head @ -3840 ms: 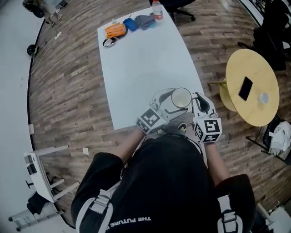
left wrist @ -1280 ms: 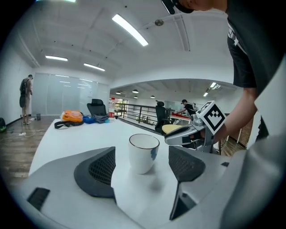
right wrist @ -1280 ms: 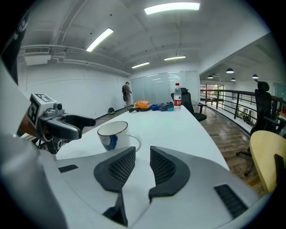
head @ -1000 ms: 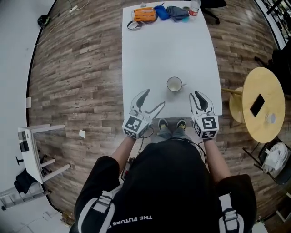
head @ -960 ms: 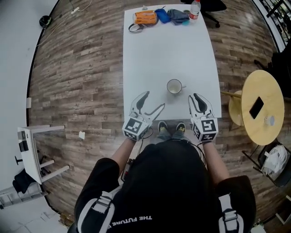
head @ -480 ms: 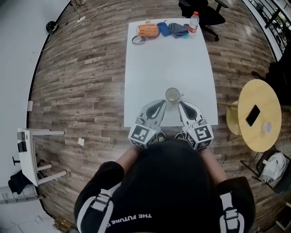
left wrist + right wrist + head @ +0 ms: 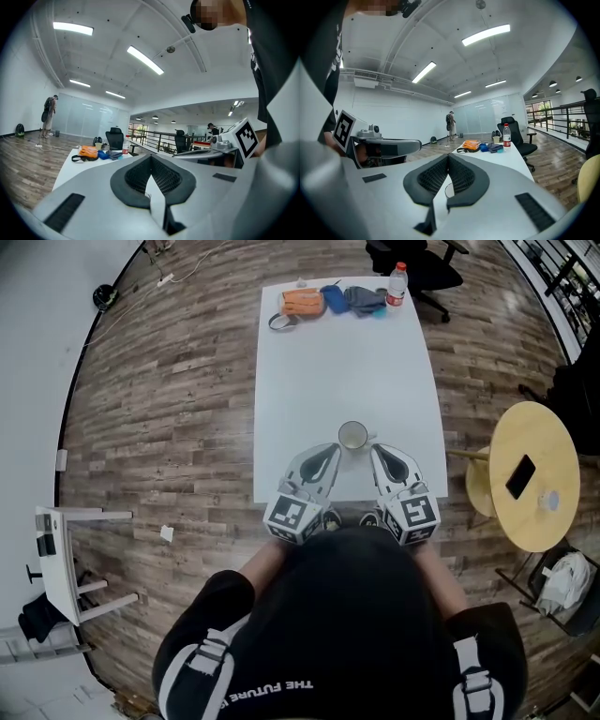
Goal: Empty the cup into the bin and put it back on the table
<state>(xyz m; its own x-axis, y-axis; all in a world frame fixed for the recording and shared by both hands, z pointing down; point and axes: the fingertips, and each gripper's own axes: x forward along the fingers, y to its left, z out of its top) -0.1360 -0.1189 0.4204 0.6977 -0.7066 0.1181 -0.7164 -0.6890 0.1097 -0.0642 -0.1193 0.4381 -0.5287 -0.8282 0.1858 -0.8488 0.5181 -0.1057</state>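
A white cup [image 7: 353, 435] stands upright on the long white table [image 7: 347, 362] near its front edge. My left gripper [image 7: 326, 457] lies just short of the cup on the near left, its jaws shut with nothing between them. My right gripper [image 7: 382, 457] is at the cup's near right, also shut and empty. In the left gripper view the black pads [image 7: 164, 176] meet, and the same shows for the pads [image 7: 461, 177] in the right gripper view. Neither gripper touches the cup. No bin is in view.
At the table's far end lie an orange pouch [image 7: 302, 302], a blue item [image 7: 333, 297], a grey cloth [image 7: 362, 299] and a bottle [image 7: 397, 283]. A round yellow table [image 7: 542, 442] with a phone [image 7: 518, 476] stands right. An office chair [image 7: 417, 259] is beyond.
Both grippers were spread apart with open jaws a second ago. They have shut and drawn in together just in front of the cup. The cup has stayed put.
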